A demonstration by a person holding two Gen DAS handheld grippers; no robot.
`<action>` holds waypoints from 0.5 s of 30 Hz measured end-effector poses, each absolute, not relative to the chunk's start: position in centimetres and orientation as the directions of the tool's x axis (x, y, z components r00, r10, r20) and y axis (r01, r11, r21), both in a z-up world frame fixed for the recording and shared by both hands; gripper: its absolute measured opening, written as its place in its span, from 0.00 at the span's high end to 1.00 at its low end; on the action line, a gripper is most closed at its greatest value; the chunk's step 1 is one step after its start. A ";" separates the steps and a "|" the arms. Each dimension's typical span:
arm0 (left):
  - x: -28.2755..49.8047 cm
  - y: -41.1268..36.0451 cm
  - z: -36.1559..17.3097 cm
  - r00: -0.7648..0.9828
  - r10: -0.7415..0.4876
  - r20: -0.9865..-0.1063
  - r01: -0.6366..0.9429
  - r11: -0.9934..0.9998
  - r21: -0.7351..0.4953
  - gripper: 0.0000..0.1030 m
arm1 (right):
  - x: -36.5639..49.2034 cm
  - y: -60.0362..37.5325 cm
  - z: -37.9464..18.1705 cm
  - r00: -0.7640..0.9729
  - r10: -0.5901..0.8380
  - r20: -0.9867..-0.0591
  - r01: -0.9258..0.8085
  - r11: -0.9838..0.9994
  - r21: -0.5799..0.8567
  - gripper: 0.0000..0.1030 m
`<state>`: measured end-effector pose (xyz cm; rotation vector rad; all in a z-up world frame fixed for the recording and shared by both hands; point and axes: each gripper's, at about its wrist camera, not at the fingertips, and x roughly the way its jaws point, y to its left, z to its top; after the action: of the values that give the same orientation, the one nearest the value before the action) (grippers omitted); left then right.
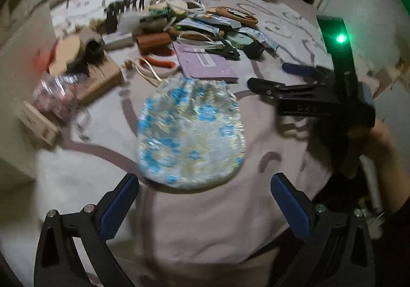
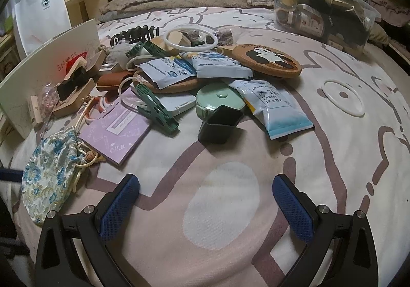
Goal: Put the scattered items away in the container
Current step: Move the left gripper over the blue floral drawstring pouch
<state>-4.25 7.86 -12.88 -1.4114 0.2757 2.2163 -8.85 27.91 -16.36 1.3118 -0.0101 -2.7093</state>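
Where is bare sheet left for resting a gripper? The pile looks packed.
Free: the sheet in front of the right hand-held gripper, between the floral pouch and the white ring. Crowded: from the purple notebook to the panda coaster.

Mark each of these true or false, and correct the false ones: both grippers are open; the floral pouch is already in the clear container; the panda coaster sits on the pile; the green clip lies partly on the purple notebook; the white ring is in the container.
1. Both grippers are open: true. The left gripper and right gripper hold nothing.
2. False. The floral pouch lies on the bed; the clear container stands far behind.
3. True. The panda coaster rests atop the pile.
4. False. The green clip overlaps a white case beside the purple notebook.
5. False. The white ring lies alone on the blanket.
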 end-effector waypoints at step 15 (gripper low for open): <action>-7.6 11.9 -14.8 -0.367 0.270 -0.890 -0.600 -0.800 0.005 0.00 | -8.5 27.8 -16.7 -0.643 -0.122 -0.756 0.117 -0.991 0.060 0.00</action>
<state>-7.63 11.88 -14.78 -1.3328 0.4511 2.1837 -8.55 27.82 -16.70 1.2594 -0.0086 -2.7338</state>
